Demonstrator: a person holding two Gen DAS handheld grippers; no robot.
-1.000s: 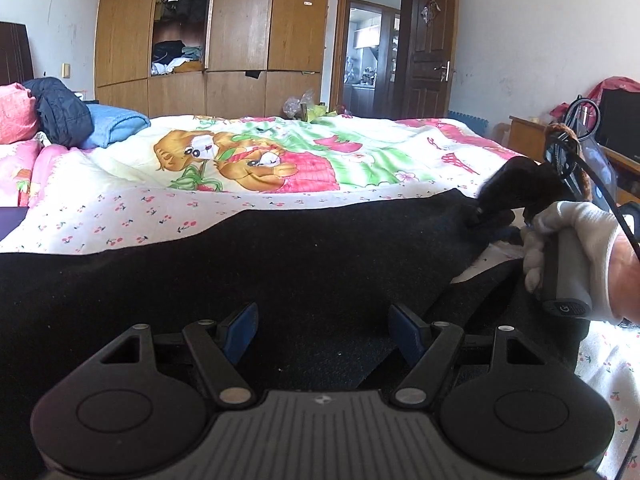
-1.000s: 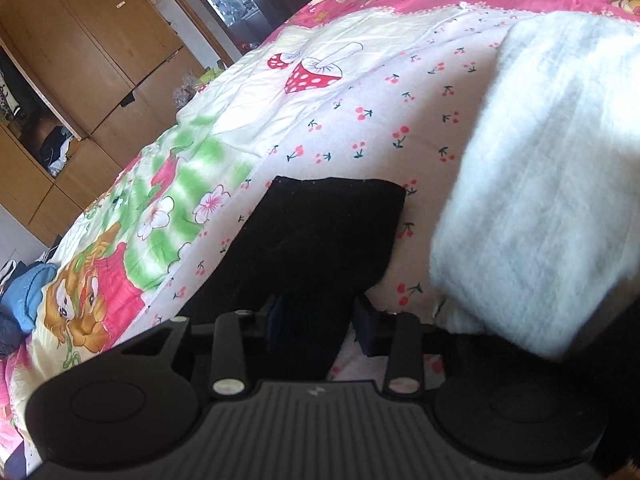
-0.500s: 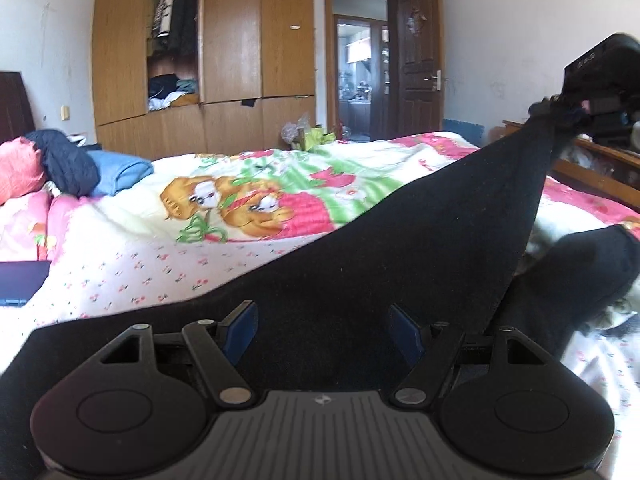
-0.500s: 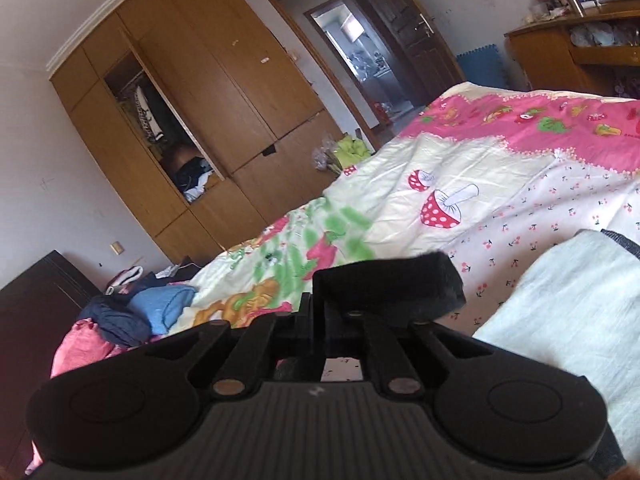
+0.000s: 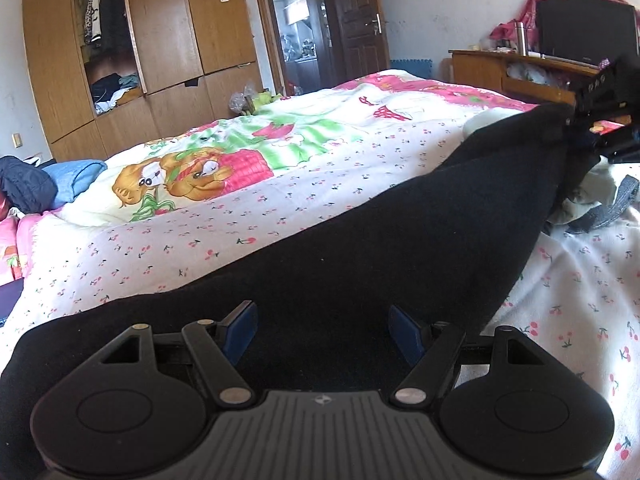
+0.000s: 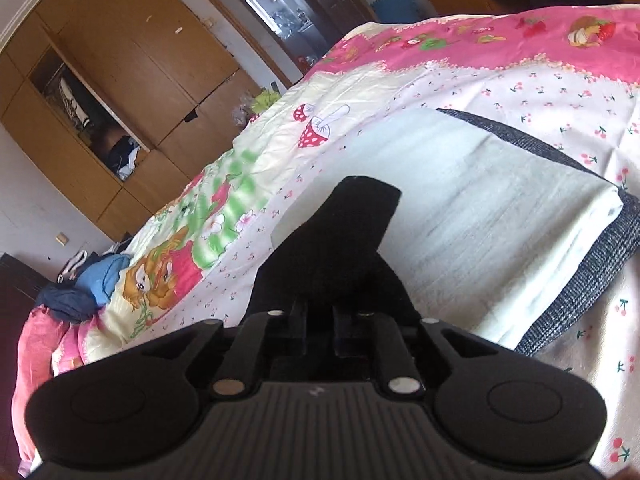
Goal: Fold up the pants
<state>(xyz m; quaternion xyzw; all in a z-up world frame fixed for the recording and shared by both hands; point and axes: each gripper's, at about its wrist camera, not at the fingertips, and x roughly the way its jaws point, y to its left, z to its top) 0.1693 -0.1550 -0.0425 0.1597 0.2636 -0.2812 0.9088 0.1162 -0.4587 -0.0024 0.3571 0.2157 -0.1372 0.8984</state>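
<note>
Black pants (image 5: 400, 260) lie across the cartoon-print bedspread (image 5: 280, 184) and fill the lower half of the left wrist view. My left gripper (image 5: 322, 330) hovers over them, its blue pads (image 5: 240, 326) wide apart, cloth below and not pinched. At the far right, my right gripper (image 5: 588, 120) holds one end of the pants up off the bed. In the right wrist view that end (image 6: 344, 240) sticks up from between the nearly closed fingers of the right gripper (image 6: 322, 322). Its jaws are opening, with the cloth still between them.
A folded white blanket with a dark grey edge (image 6: 480, 208) lies just right of the lifted end. Blue and dark clothes (image 5: 60, 180) are piled at the bed's head. A wooden wardrobe (image 5: 160, 40) and an open doorway stand beyond; a desk with a monitor (image 5: 520, 68) is at right.
The right gripper has lifted the pants' end off the bed and carried it up and away, so the cloth now slopes upward to the right. The left gripper has rolled and shifted a little.
</note>
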